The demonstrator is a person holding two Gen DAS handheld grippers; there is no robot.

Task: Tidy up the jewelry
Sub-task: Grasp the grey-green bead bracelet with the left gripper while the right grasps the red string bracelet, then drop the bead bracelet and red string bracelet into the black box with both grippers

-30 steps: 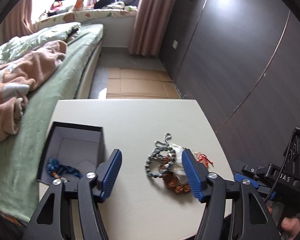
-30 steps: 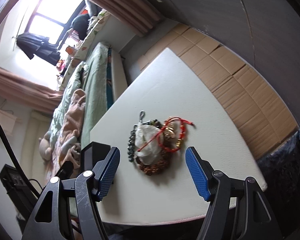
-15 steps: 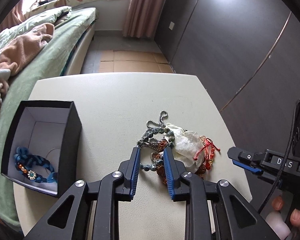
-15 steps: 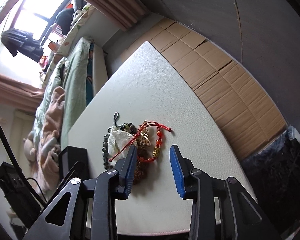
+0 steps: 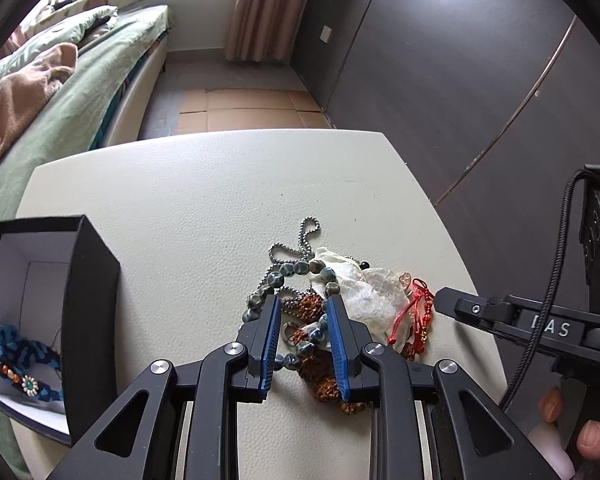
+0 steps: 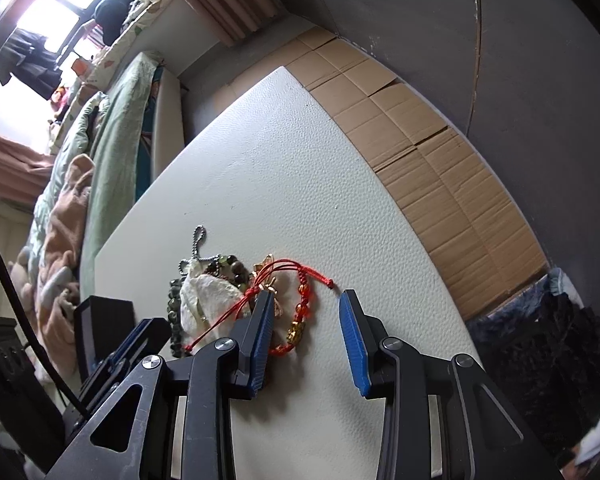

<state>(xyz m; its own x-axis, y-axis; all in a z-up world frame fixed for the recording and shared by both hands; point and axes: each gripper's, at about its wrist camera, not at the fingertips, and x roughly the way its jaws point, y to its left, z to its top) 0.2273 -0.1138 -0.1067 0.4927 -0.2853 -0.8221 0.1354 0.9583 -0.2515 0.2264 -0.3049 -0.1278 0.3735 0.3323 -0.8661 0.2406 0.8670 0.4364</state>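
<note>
**Desk:** Left gripper (image 5: 302,304) straddling the green bead bracelet (image 5: 290,270) in the tangled heap on the table (image 5: 200,200) — jaws narrowed, not pinching.

**Photographer:** Right gripper (image 6: 306,296) likewise unclenched, bracketing the red cord bracelet (image 6: 302,308) — probably worth lifting slowly, teasing strands free, before heading for the black box (image 5: 92,280).

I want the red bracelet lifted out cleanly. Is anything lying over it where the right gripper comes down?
Nothing visible lies over the red bracelet; it tops the jewelry pile. The right gripper straddles its beaded side, one finger on its cord.
</note>
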